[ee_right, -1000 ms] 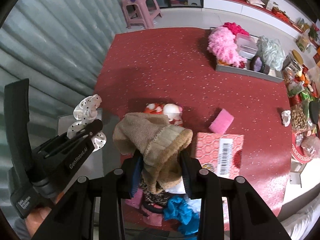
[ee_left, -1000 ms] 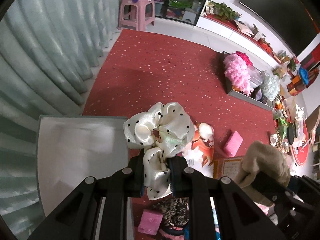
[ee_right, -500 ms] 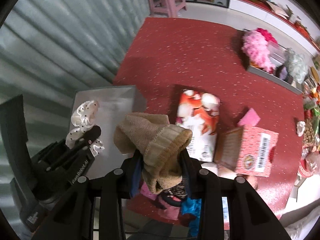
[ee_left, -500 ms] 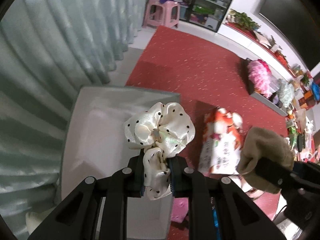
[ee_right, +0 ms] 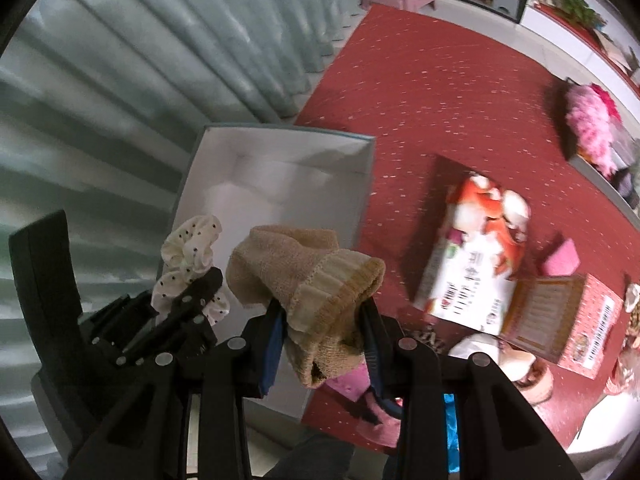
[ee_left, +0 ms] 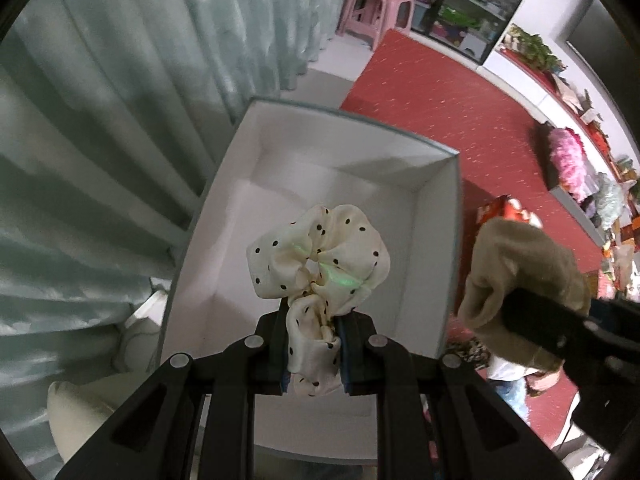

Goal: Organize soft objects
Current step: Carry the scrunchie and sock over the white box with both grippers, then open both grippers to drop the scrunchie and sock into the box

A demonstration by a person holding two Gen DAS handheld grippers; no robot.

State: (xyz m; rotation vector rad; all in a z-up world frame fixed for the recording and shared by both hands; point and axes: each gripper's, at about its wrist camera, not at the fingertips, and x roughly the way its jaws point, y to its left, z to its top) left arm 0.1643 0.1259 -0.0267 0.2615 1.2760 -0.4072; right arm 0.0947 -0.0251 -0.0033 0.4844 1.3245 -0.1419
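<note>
My left gripper (ee_left: 314,334) is shut on a cream scrunchie with black dots (ee_left: 320,256) and holds it above the inside of an open white box (ee_left: 344,152). The scrunchie also shows in the right wrist view (ee_right: 192,240). My right gripper (ee_right: 324,320) is shut on a beige knitted sock (ee_right: 312,268), held over the box's right rim (ee_right: 362,200). The sock shows at the right of the left wrist view (ee_left: 520,272). The part of the box interior that shows looks empty.
A red tablecloth (ee_right: 440,92) carries a snack bag (ee_right: 476,256), a red carton (ee_right: 576,320), a pink sponge (ee_right: 560,260) and a tray with a pink fluffy thing (ee_right: 592,128). More soft items (ee_right: 448,452) lie under my right gripper. Grey curtains (ee_left: 100,120) hang at the left.
Both grippers have moved left with their loads. The scrunchie now hangs over the middle of the white box, and the sock has reached the box's right rim.
</note>
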